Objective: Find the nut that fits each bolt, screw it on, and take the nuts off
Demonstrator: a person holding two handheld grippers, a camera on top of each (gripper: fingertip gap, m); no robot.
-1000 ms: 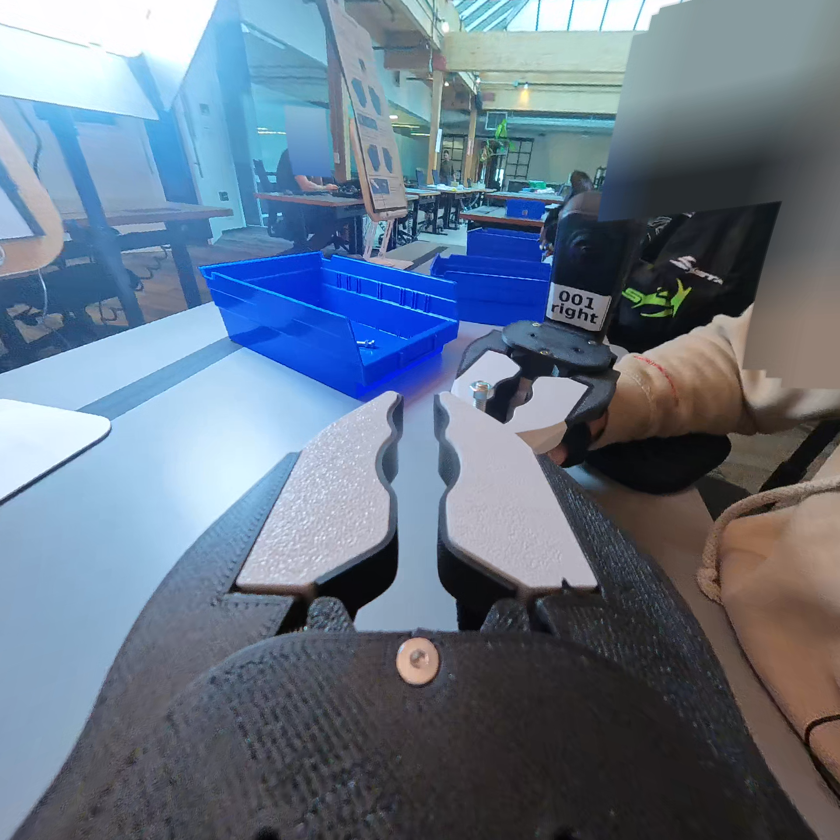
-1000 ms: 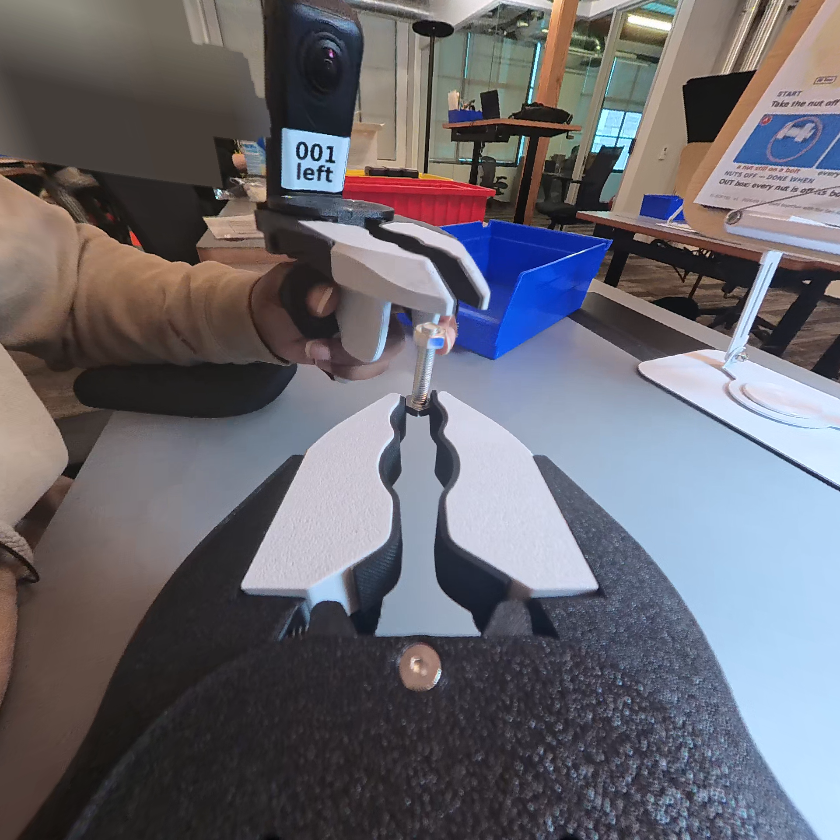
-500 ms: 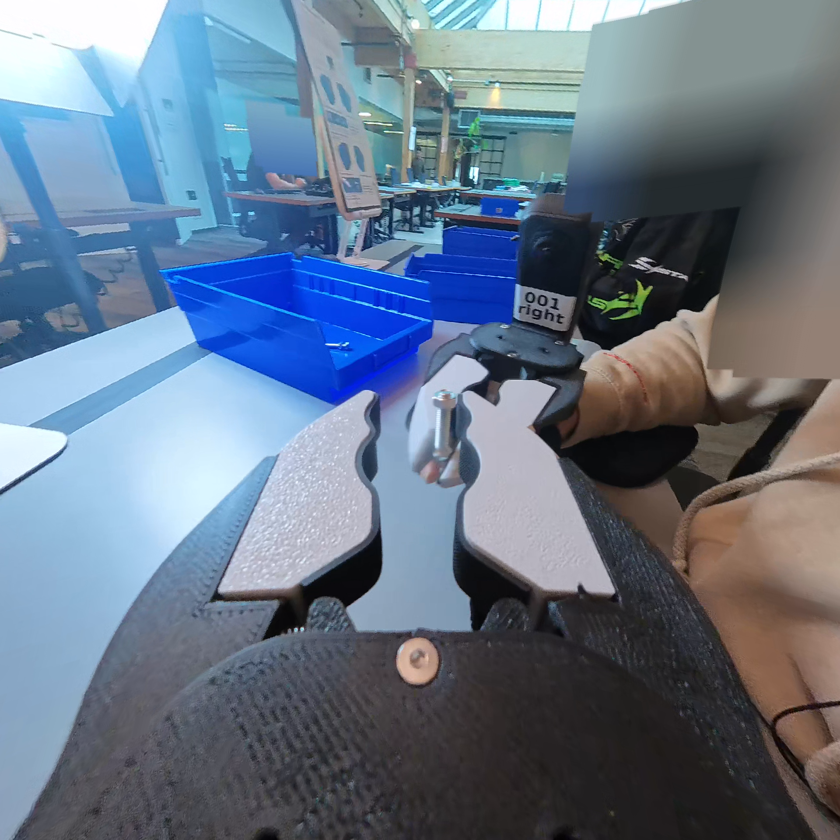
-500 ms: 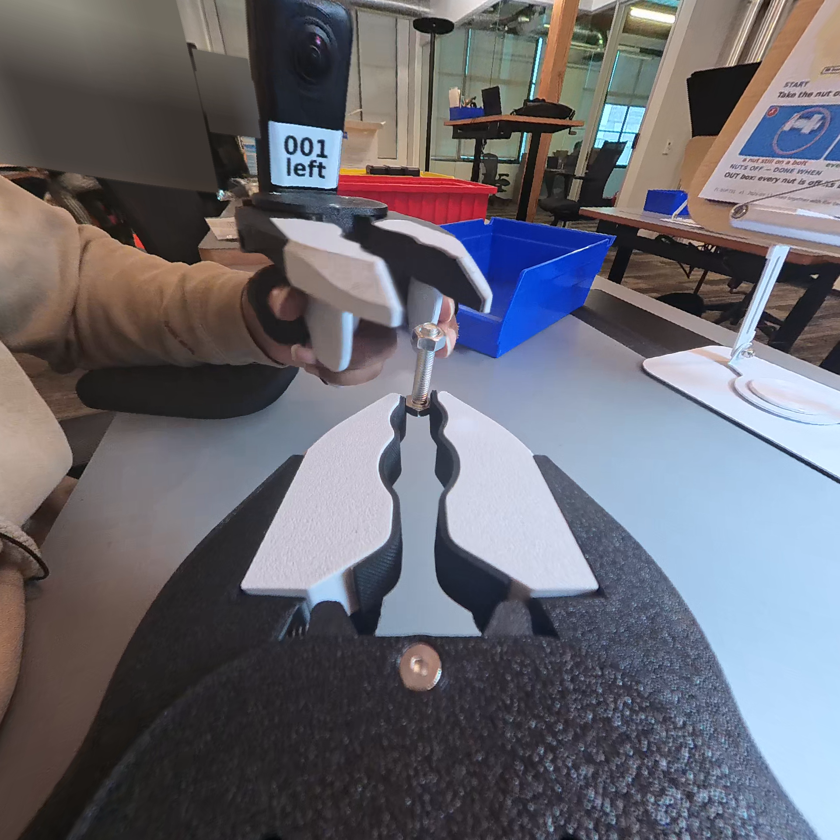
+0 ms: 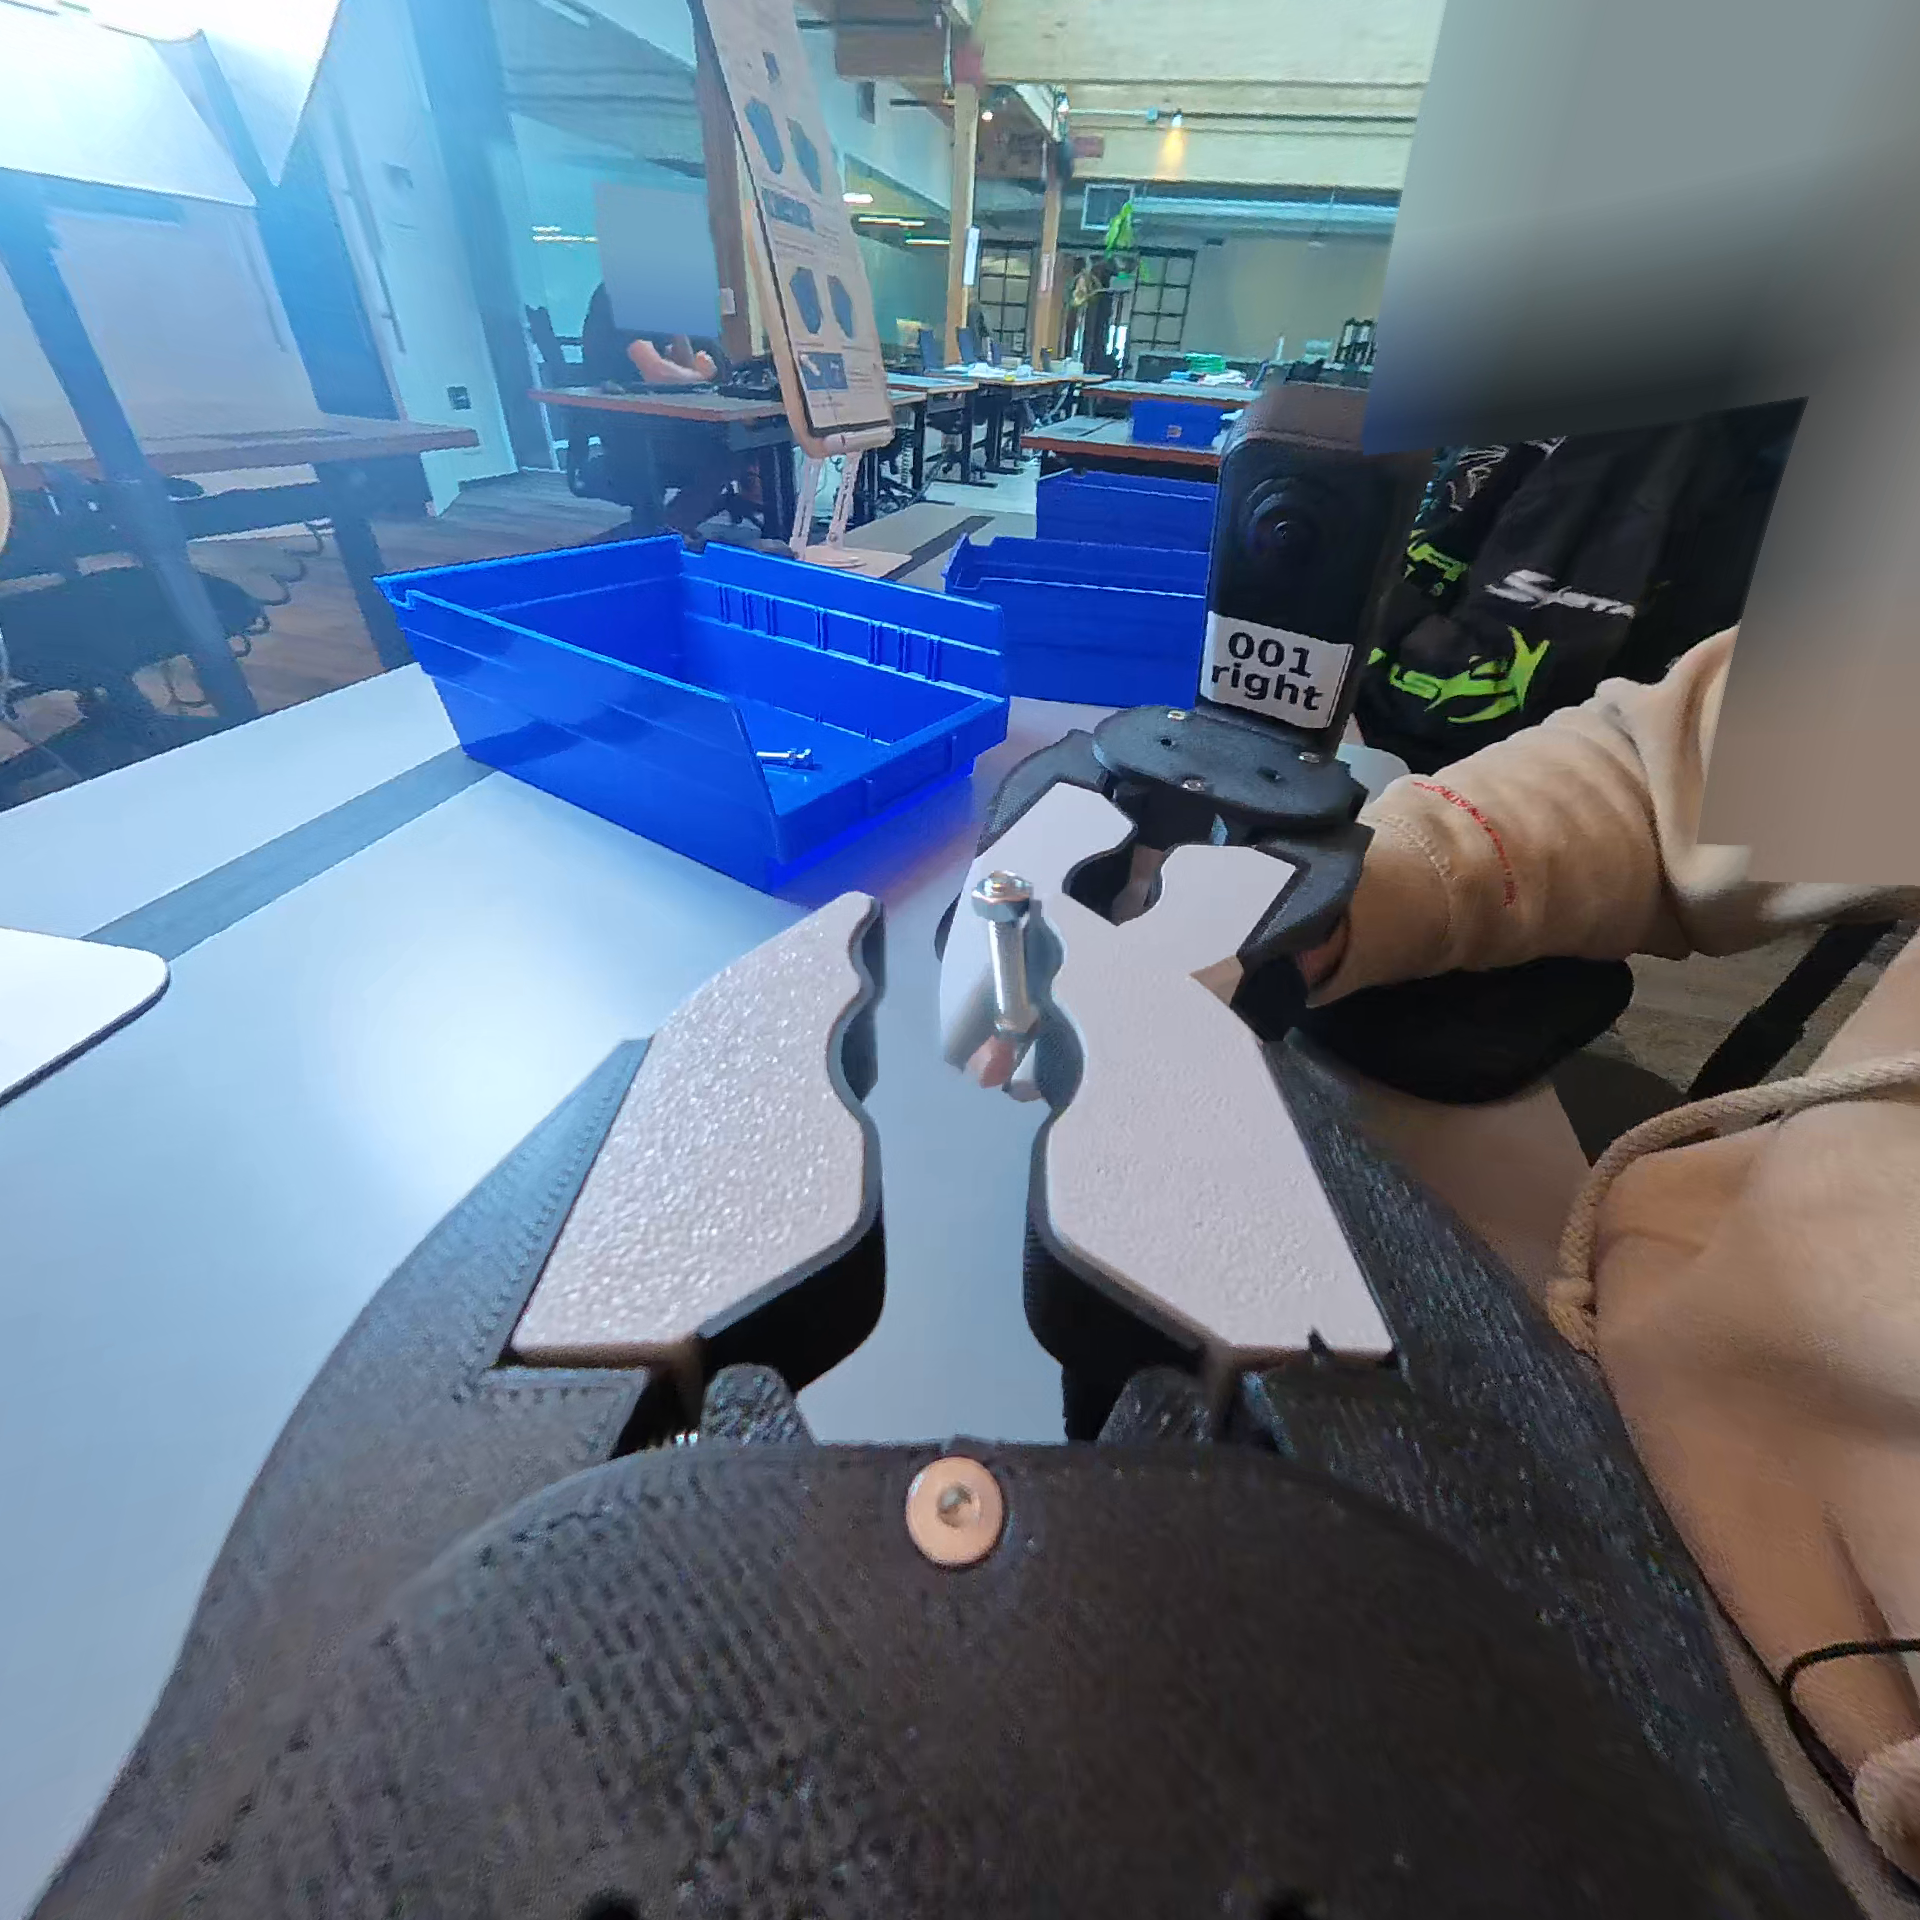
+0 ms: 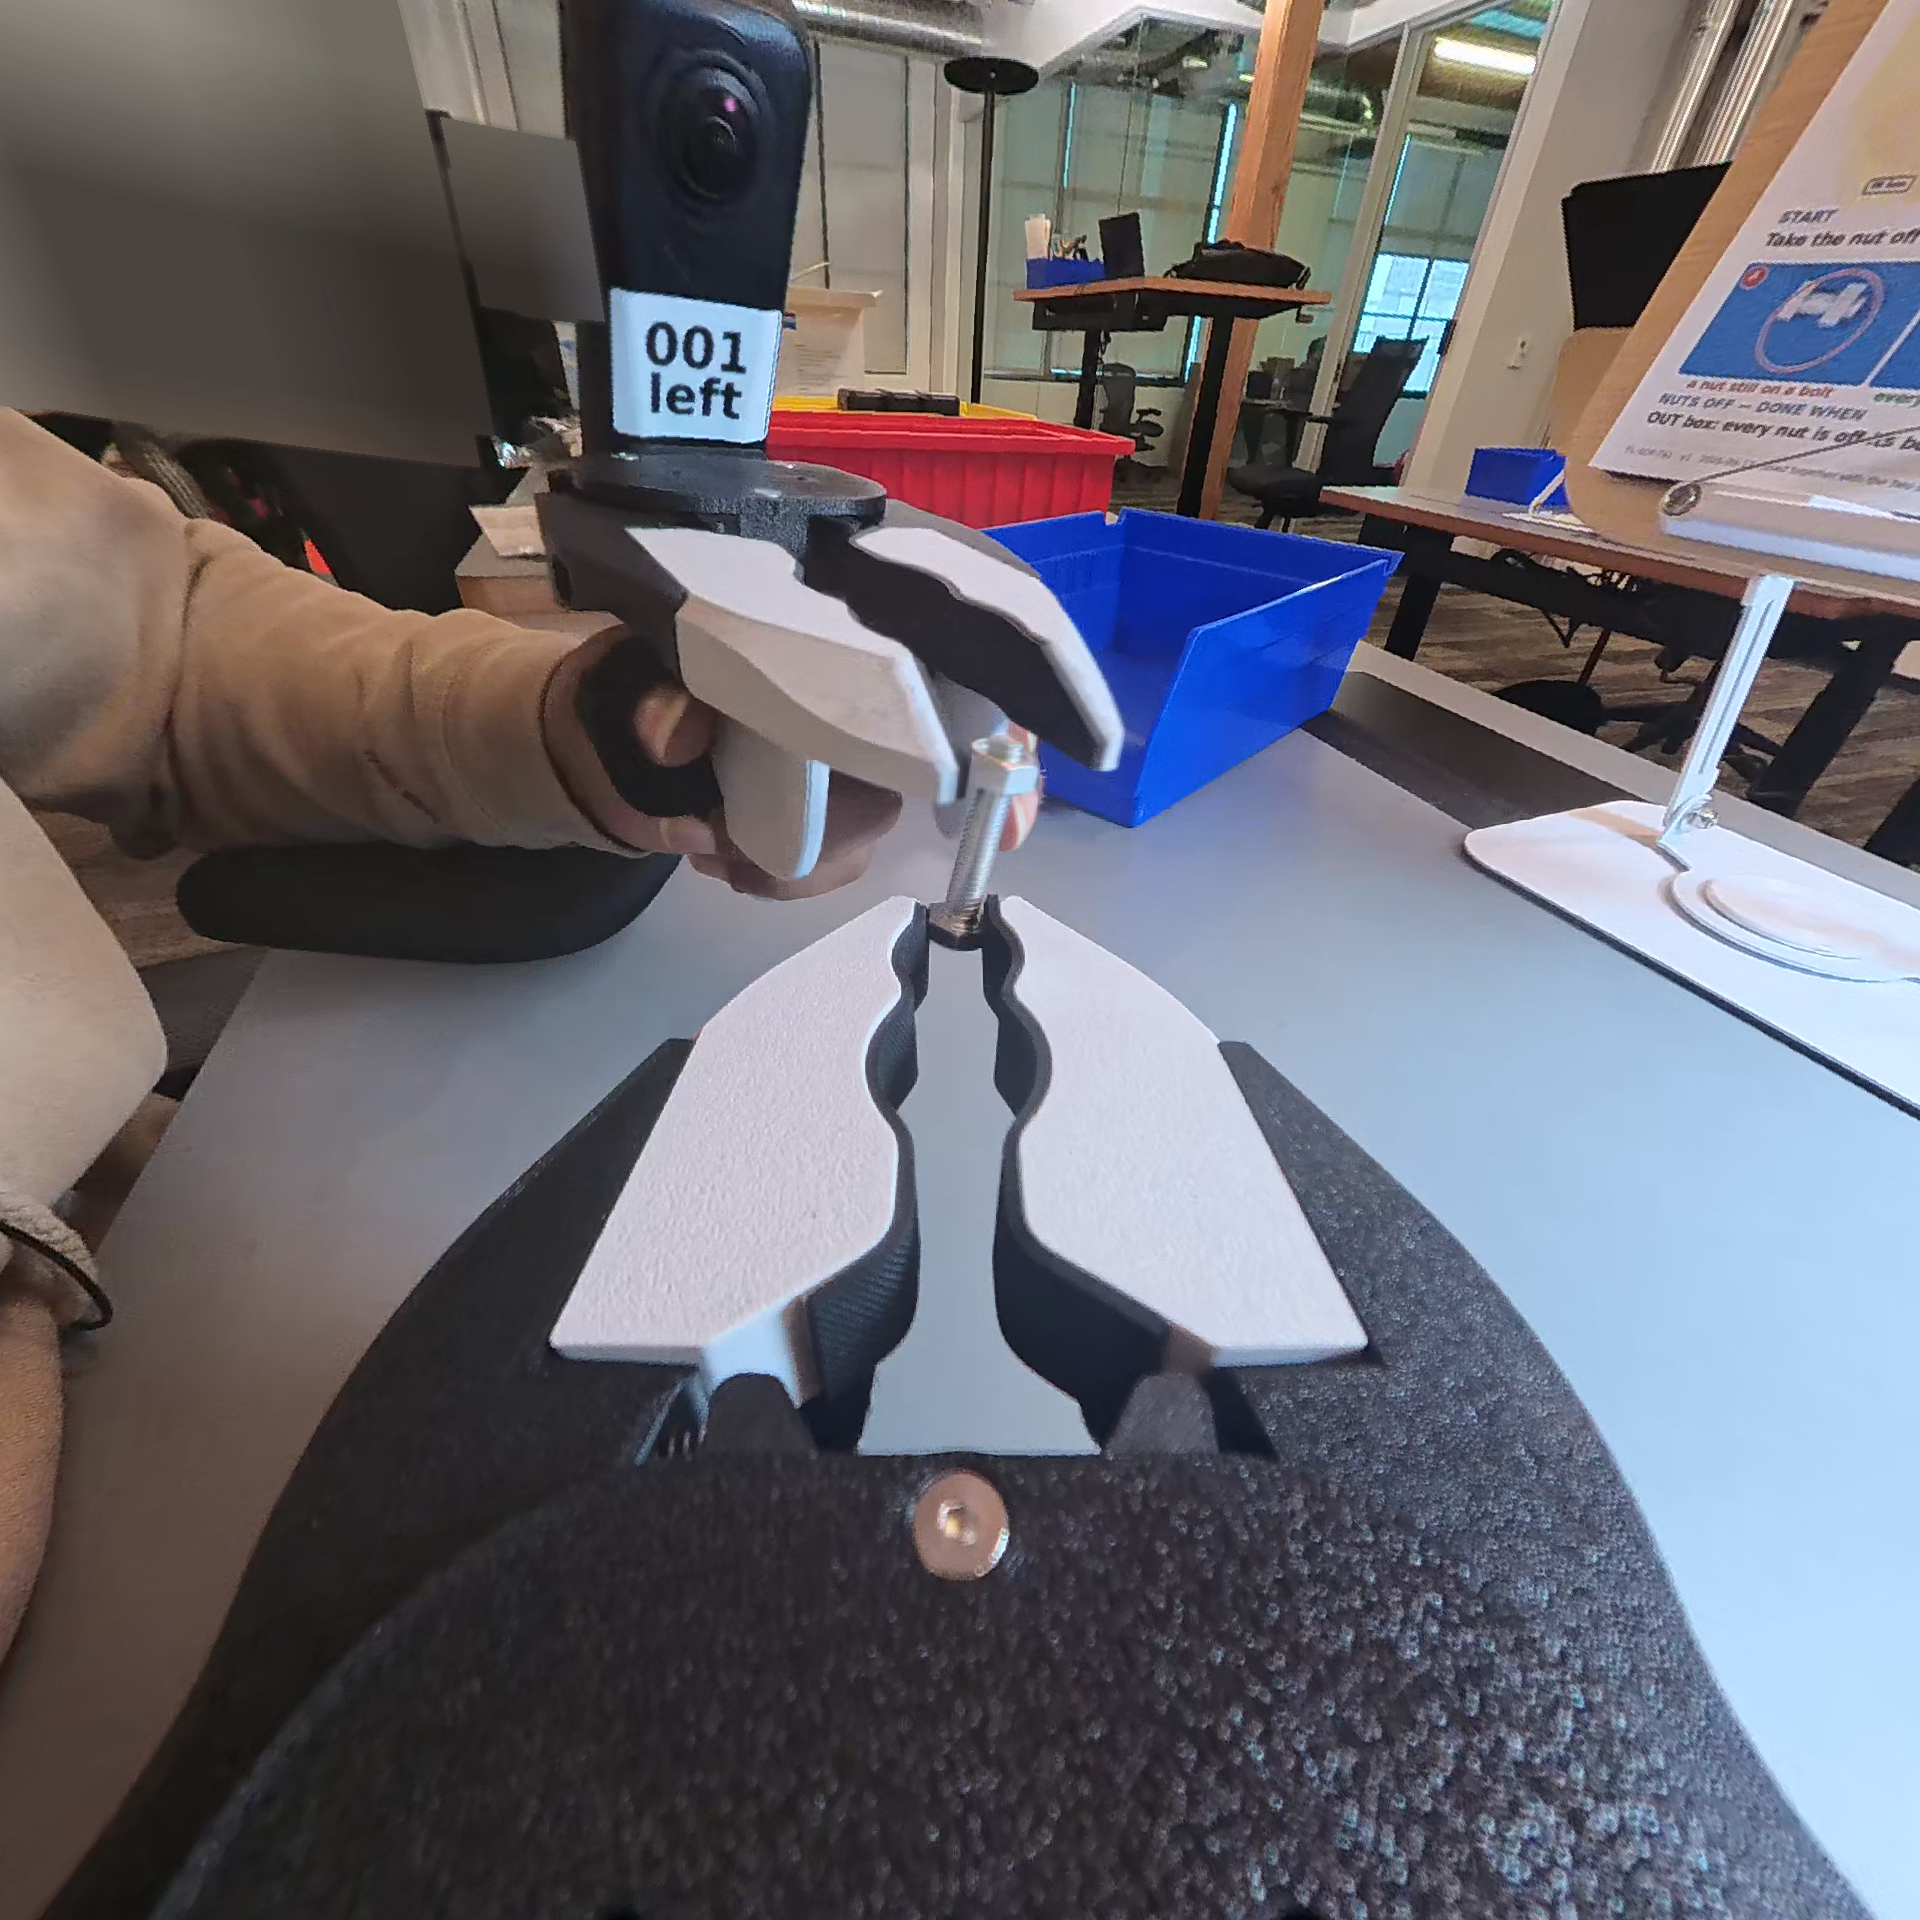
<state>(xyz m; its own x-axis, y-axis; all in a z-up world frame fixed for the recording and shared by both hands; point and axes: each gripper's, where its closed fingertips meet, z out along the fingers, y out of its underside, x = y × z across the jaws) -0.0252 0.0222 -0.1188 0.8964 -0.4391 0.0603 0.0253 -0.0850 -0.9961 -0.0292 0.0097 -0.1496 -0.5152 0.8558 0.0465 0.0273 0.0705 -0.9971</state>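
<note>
above a grey table (image 6: pixel 1455 1143), the right gripper (image 6: pixel 958 914) clamps a bolt (image 6: pixel 977 842); the left gripper (image 5: pixel 961 997) gapes, empty.

Left wrist view: camera sits behind left claw (image 5: pixel 940 997), looks forward low over tabletop (image 5: pixel 312 1039), very near. Right wrist view: same set behind right claw (image 6: pixel 961 920), facing opposite way. Both share bolt (image 5: pixel 1006 971) between them, each sees other claw, blue bin (image 5: pixel 707 707)
</note>
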